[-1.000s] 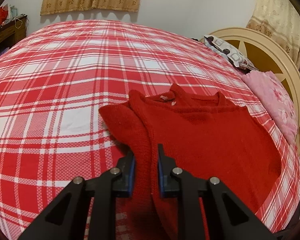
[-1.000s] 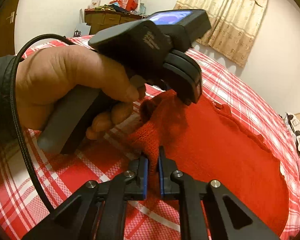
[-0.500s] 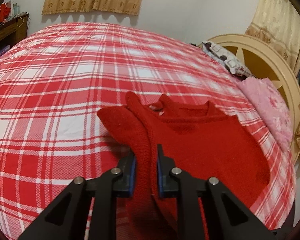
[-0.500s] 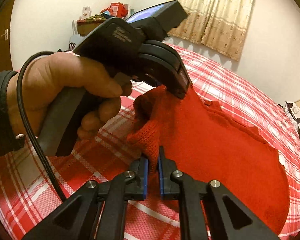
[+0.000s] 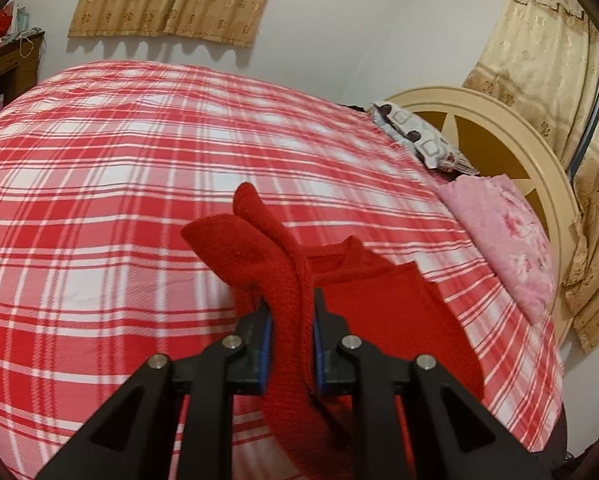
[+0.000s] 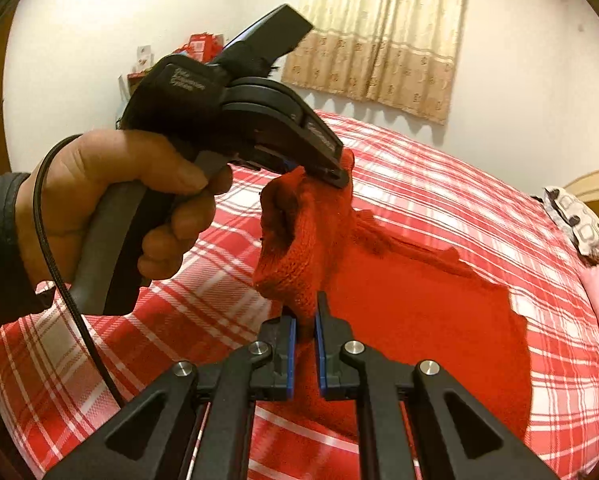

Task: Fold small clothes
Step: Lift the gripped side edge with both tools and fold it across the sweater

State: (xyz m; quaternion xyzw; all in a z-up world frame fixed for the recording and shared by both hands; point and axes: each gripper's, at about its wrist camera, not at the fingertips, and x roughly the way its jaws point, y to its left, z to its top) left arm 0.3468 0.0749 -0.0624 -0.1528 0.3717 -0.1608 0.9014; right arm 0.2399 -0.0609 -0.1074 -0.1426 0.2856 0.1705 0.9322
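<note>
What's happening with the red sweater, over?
Left gripper and right gripper clamped on red sweater. One edge lifted off plaid bed. Nothing blocking.

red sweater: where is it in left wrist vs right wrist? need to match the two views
Left wrist: red sweater sits lower centre, one edge bunched up between the left gripper fingers, body spreading right over the plaid bedspread.
Right wrist: centre to lower right, a raised fold pinched by the right gripper, with the left gripper clamped on the fold's top.
Shared landmark: the cream headboard, at the right edge in both.
</note>
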